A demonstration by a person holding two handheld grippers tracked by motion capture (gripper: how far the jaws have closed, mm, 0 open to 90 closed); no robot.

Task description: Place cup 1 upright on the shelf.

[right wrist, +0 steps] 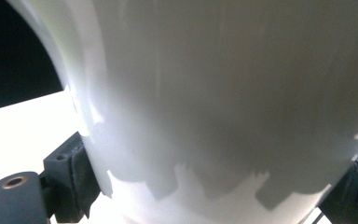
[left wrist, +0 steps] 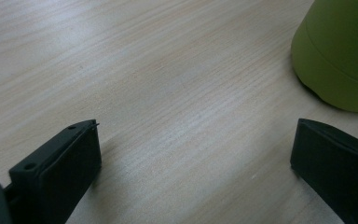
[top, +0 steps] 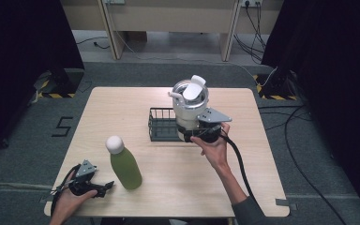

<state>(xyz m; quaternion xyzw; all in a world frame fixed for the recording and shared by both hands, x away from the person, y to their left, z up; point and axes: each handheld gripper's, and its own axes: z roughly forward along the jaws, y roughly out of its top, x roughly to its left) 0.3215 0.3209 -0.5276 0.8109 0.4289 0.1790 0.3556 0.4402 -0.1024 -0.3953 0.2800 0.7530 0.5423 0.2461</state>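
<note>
We hold a white jug (top: 190, 108) in our right gripper (top: 205, 133), clamped low on its body, one black jaw pressed to each side of the white wall, as the right gripper view shows on the jug (right wrist: 223, 93). The jug stands upright above the right end of a dark wire basket (top: 161, 125); from the high view we cannot tell whether its base touches the basket or hangs clear of it. On top it carries a white lid with a flip tab, and a small spout points left. The basket sits on the far middle of the light wooden table (top: 122, 108).

Our left gripper (top: 104, 188) rests low at the near left corner of the table, pointing right, its jaws standing wide apart with nothing between them; in the left gripper view only bare tabletop (left wrist: 168, 93) lies between them. Just beyond its tips stands a green bottle (top: 124, 165) with a white round cap, upright, near the gripper but apart from it; its green base (left wrist: 340, 56) appears at the upper right of the left gripper view
</note>
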